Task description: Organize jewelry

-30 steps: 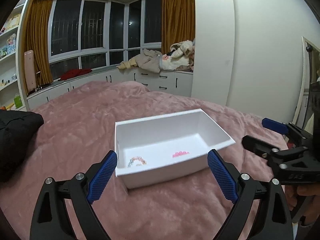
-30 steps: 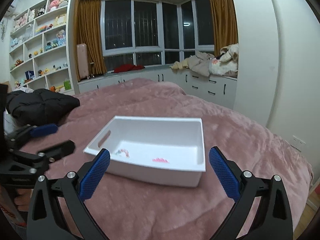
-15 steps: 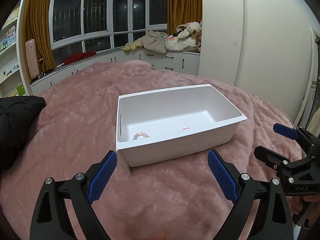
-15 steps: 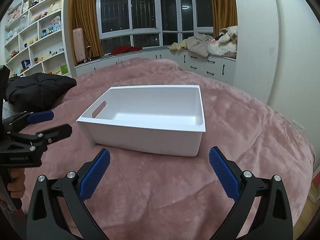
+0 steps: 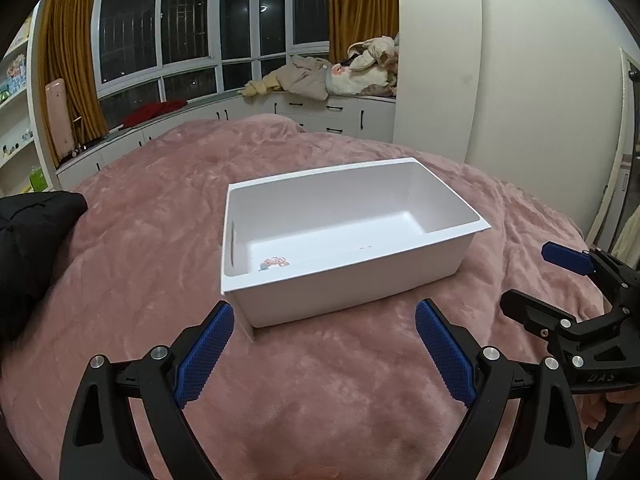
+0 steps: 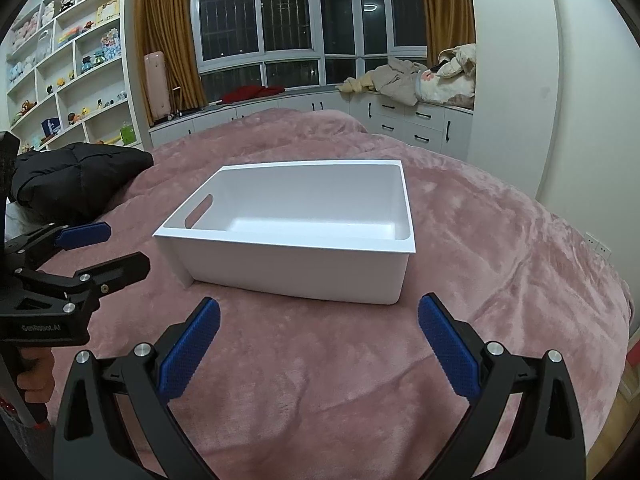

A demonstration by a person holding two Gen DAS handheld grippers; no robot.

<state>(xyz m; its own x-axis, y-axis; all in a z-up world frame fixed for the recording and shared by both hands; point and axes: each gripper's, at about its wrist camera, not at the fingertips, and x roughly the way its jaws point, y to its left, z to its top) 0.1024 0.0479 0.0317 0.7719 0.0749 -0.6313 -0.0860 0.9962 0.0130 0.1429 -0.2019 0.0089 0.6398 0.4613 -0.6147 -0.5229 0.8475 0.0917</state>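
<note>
Black jacket (image 6: 76, 176) lies far left on pink bed (image 5: 320, 400). L gripper (image 5: 324, 352) apart, empty. White bin (image 5: 352, 236) mid-bed w/ small beaded jewelry (image 5: 275, 262) in its left end. R gripper (image 6: 320, 344) apart, empty.

Both grippers have drawn back and lower, so the white bin (image 5: 352, 276) hides most jewelry (image 5: 275, 261).

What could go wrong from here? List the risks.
1. The bin sits on a soft blanket; a nudge from the open left gripper or right gripper may tip it.
2. The beads lie low behind the near wall, so reaching in could catch the rim.
</note>
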